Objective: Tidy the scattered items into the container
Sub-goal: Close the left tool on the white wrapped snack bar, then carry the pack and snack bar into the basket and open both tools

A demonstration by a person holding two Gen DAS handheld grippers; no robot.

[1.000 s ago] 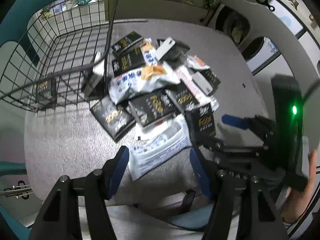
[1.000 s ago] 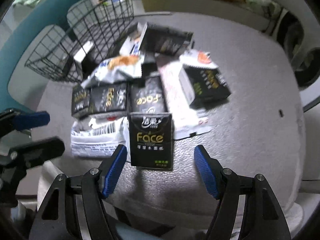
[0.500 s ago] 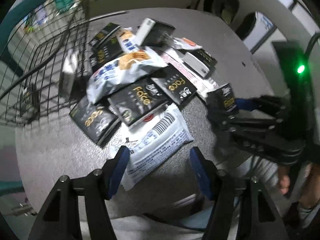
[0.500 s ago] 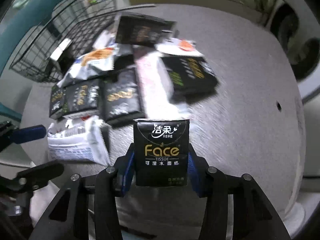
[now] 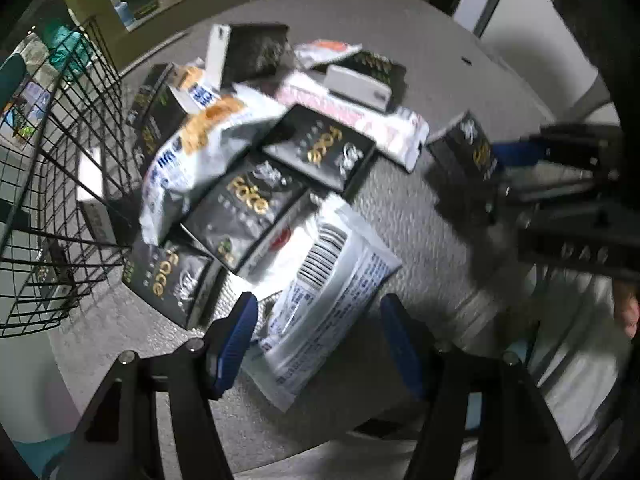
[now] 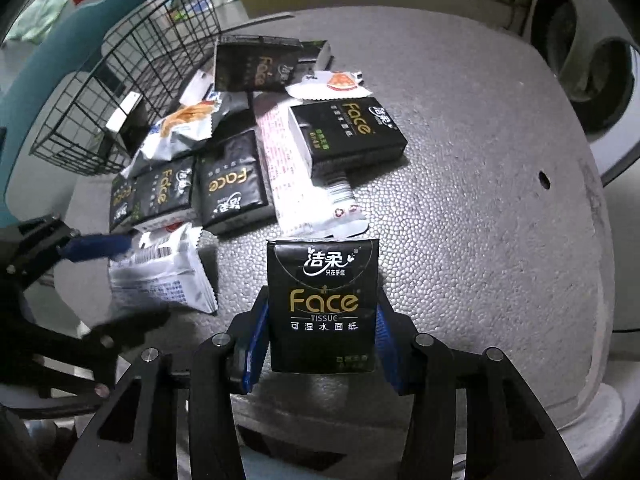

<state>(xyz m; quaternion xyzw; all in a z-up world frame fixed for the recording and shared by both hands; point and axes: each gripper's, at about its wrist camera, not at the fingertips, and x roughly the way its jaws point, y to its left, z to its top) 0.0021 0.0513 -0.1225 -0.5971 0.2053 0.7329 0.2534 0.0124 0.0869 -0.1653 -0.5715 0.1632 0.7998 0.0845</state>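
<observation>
My right gripper is shut on a black Face tissue pack and holds it upright above the grey table; the same pack shows in the left wrist view. My left gripper is open and empty, its fingers on either side of a white snack bag with a barcode. A pile of black tissue packs and snack bags lies on the table. The black wire basket stands at the left with a few items inside; it also shows in the right wrist view.
The round grey table has a small hole at its right. A teal chair stands behind the basket. A washing machine is at the far right. The table's front edge is close under both grippers.
My right gripper closed on the black tissue pack and lifted it off the table. My left gripper moved forward and down over the white barcode snack bag.
</observation>
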